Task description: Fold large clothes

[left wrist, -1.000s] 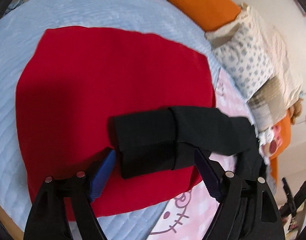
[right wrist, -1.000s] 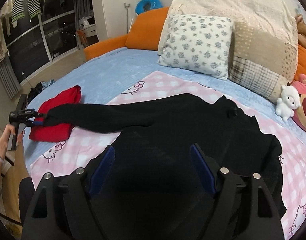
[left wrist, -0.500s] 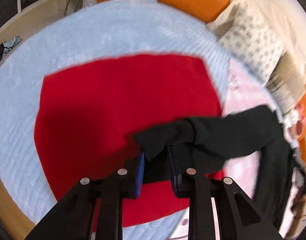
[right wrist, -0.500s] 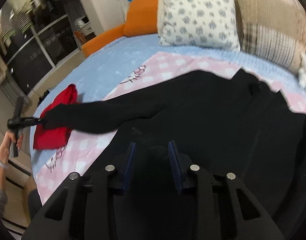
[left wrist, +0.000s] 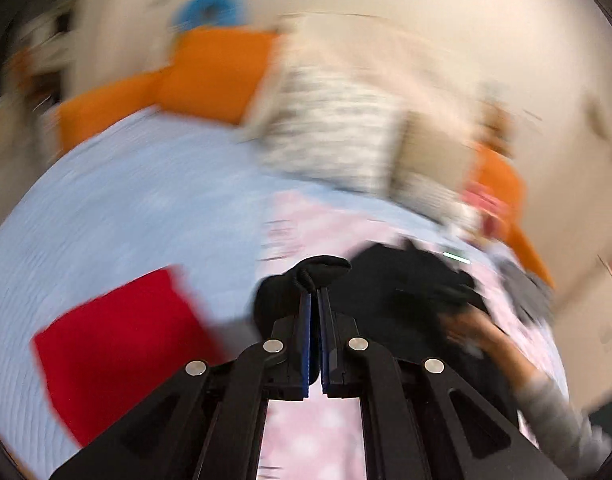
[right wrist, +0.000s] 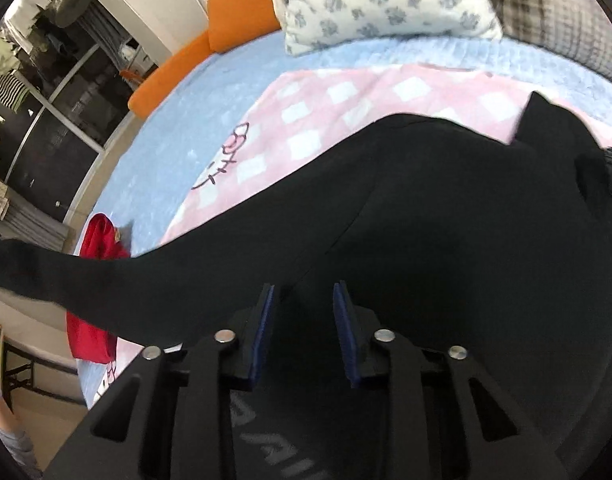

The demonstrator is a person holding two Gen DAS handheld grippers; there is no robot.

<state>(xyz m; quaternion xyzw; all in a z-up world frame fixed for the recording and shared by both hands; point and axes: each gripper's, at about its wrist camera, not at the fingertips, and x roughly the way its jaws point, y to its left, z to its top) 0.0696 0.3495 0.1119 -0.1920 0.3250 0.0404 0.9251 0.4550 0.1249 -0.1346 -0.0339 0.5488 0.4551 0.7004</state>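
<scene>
- Clearly, the left gripper [left wrist: 314,300] has its blue pads [left wrist: 304,336] pressed almost together on the cuff of the black garment's sleeve [left wrist: 306,276], a bunched fold sticking out past the tips.
- That view is heavily motion-blurred; the red folded cloth [left wrist: 122,344] lies to the near left on the light blue bedspread [left wrist: 146,192], apart from the sleeve.
- From the right wrist view, the black garment [right wrist: 445,220] is spread over the pink checked blanket [right wrist: 345,104], its long sleeve [right wrist: 106,276] stretched out to the left and crossing in front of the red cloth [right wrist: 94,240].
- The right gripper [right wrist: 304,304] sits at a medium gap over the garment's near part; whether fabric is caught between the pads cannot be told.
- A floral pillow [right wrist: 377,0] and an orange cushion [right wrist: 234,4] lie at the far side.
</scene>
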